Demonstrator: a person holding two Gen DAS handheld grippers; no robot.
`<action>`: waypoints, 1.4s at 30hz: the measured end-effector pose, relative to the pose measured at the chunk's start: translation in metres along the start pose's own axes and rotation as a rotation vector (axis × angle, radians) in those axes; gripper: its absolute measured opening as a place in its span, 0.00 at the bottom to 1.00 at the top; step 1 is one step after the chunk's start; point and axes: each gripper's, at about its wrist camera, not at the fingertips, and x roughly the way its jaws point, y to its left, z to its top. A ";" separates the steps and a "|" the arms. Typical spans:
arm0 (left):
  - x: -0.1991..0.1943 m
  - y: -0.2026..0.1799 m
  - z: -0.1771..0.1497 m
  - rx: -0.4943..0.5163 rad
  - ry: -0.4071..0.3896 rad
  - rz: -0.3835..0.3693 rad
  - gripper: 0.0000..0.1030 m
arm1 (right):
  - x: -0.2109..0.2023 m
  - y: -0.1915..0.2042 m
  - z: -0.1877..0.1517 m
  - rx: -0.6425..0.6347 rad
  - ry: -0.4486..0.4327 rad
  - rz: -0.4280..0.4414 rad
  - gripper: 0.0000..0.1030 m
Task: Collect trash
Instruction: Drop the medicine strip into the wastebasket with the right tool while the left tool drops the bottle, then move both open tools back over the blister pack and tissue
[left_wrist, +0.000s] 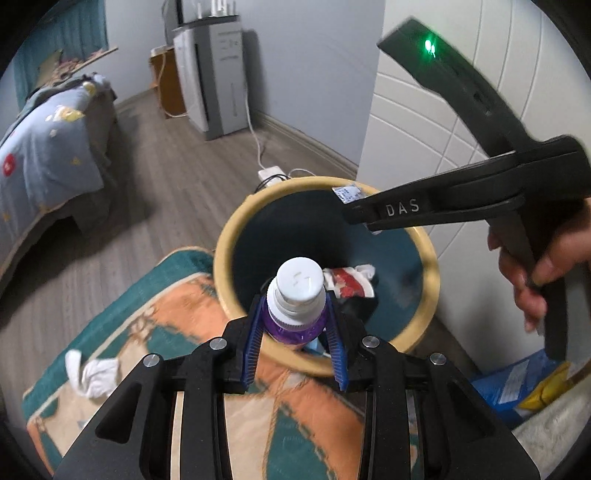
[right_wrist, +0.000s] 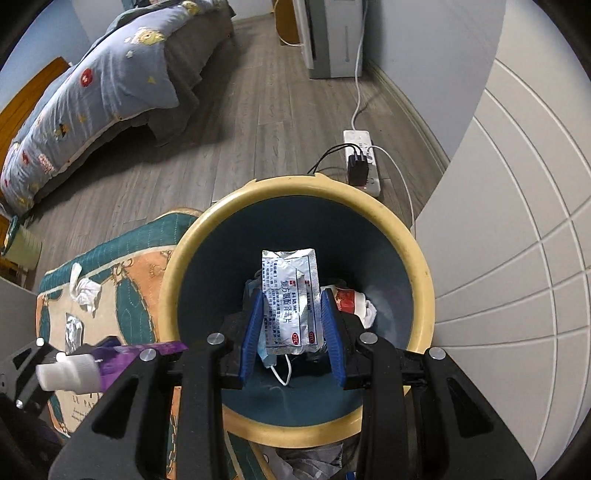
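Observation:
My left gripper (left_wrist: 296, 314) is shut on a purple bottle (left_wrist: 295, 321) with a white cap, held over the near rim of a round bin (left_wrist: 236, 236) that has a cream rim and a dark blue inside. Over the bin's middle, my right gripper (right_wrist: 291, 314) is shut on a silver medicine sachet (right_wrist: 290, 295) with printed text. The bin (right_wrist: 173, 266) holds a red-and-white wrapper (right_wrist: 347, 299), white tissue and a face mask. The right gripper (left_wrist: 354, 206) and its hand also show in the left wrist view, at the bin's far rim. The bottle (right_wrist: 85, 365) appears at lower left in the right wrist view.
A teal and orange rug (right_wrist: 122, 258) lies left of the bin with a crumpled white tissue (right_wrist: 85, 290) and a foil scrap (right_wrist: 73, 330) on it. A power strip (right_wrist: 364, 162) with cables sits beyond the bin. A white wardrobe (right_wrist: 517, 240) stands right, a bed (right_wrist: 110, 81) far left.

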 end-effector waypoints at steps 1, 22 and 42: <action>0.006 -0.003 0.003 0.014 0.009 0.006 0.33 | 0.000 -0.002 0.001 0.008 0.001 0.002 0.31; -0.053 0.060 -0.027 -0.128 -0.029 0.199 0.94 | -0.013 0.031 0.008 0.005 -0.049 0.030 0.94; -0.117 0.204 -0.173 -0.432 0.118 0.425 0.95 | -0.018 0.188 -0.028 -0.289 -0.085 0.028 0.94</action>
